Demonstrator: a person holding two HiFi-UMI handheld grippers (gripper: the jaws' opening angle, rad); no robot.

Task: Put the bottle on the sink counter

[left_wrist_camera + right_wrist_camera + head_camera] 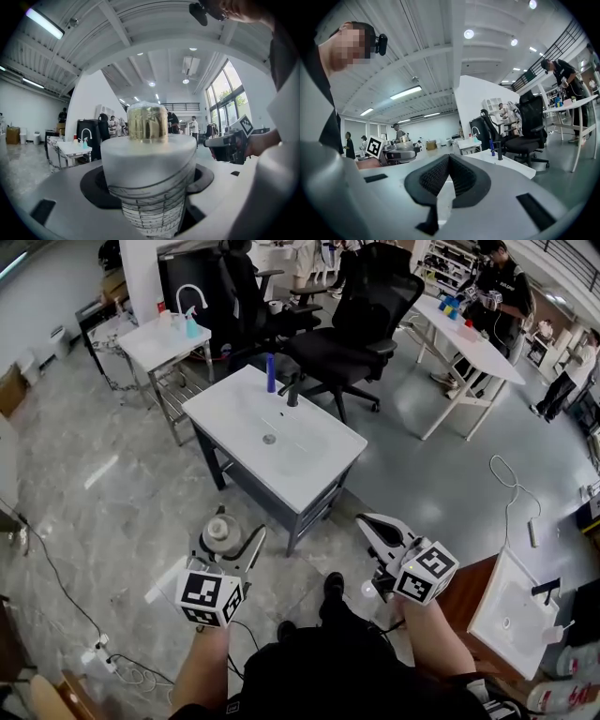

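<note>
1. Sink counter [217,414]: it is seen well ahead of both tongs, so the task is judged to be at the carrying stage, with the approach and the setting-down left to do.
2. Basin [292,450]: nothing is seen in it apart from the drain.
3. Left tongs [228,538]: the jaws are closed on the bottle [149,164], which is held upright between them, well short of the counter.
4. Right tongs [448,161]: the jaws are pressed together with nothing between them, level with the left tongs.
5. Bottle: a frosted body, a printed label and a clear gold-tinted cap are shown; its contents cannot be told.
6. Blue bottle [271,372]: it is stood on the counter's far edge, beside the black faucet [292,396].
</note>
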